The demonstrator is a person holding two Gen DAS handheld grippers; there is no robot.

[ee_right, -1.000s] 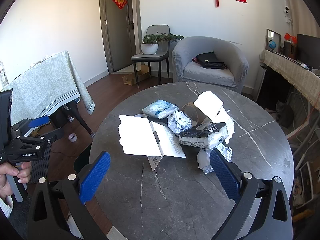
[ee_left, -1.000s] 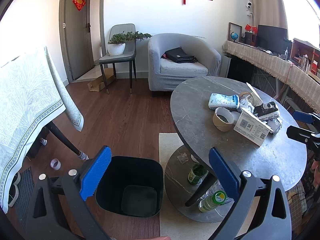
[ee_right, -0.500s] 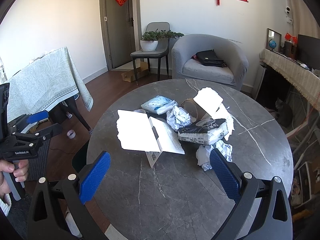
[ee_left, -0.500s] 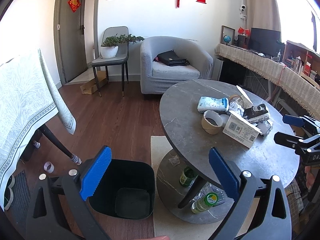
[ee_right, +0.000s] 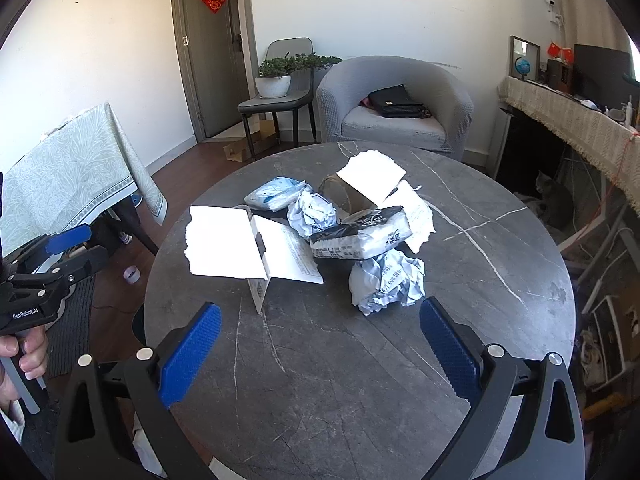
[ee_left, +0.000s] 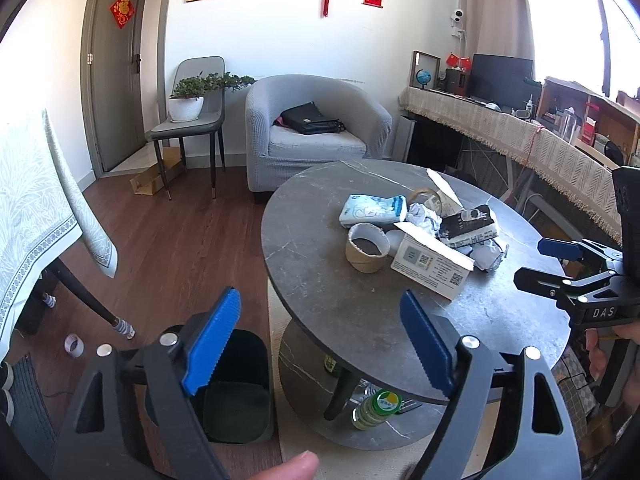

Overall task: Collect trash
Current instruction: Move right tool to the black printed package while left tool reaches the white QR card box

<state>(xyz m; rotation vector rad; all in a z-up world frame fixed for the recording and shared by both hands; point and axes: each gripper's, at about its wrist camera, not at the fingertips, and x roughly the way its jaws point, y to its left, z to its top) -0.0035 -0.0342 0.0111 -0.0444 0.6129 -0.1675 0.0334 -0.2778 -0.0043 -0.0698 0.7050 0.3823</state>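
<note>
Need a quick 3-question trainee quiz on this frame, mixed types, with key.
1. True or false: the right gripper is shut on the crumpled paper.
2. Multiple choice: the black bin stands A) on the table B) on the floor beside the table C) on the armchair.
3. Fill in: the cardboard roll lies on the round ____.

Key: 1 false, both grippers are open and the left gripper holds nothing either; 2 B; 3 table.
</note>
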